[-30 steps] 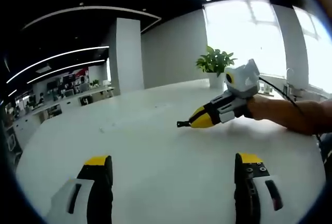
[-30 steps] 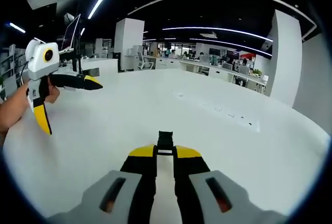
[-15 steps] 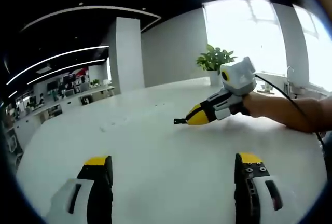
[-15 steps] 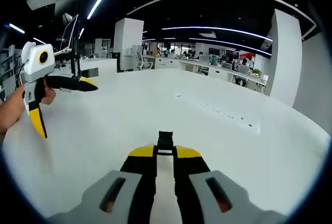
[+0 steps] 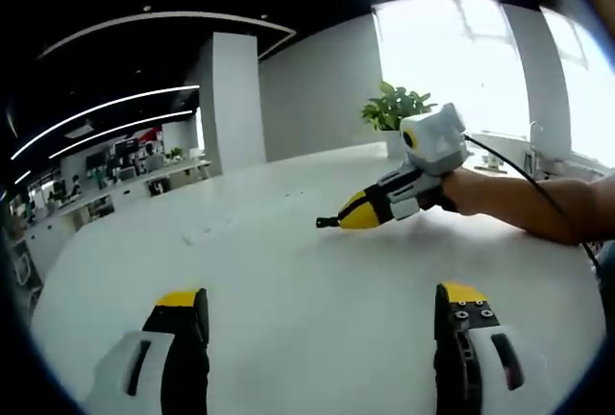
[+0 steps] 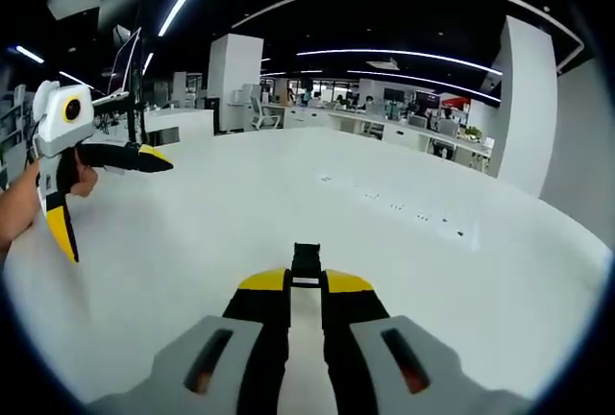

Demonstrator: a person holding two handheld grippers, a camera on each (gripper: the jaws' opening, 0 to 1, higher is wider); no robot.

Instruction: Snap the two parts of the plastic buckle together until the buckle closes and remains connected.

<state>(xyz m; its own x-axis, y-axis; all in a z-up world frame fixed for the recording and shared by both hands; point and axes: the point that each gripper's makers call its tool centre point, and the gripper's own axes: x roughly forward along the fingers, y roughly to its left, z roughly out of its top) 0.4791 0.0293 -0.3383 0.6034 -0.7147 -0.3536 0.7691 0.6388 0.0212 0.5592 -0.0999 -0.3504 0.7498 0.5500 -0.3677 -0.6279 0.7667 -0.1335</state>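
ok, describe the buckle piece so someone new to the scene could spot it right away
Start at the big white table. Over it, the right hand-held gripper has its yellow-tipped jaws pressed together. The small black plastic buckle piece pokes out from between those tips, the only dark item against the white tabletop there; the left hand-held gripper stands open, holding nothing.

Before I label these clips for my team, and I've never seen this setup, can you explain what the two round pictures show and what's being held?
There is no robot: a person holds a two-jaw gripper in each hand, and a fisheye camera rides on each.

The left gripper view looks along the left gripper, whose jaws stand wide apart with nothing between them. Ahead, above a bare white table, is the right gripper, held by the person's hand.

The right gripper view looks along the right gripper's jaws, shut on a small black buckle part. The left gripper appears at the left of that view. I cannot spot the other buckle half.
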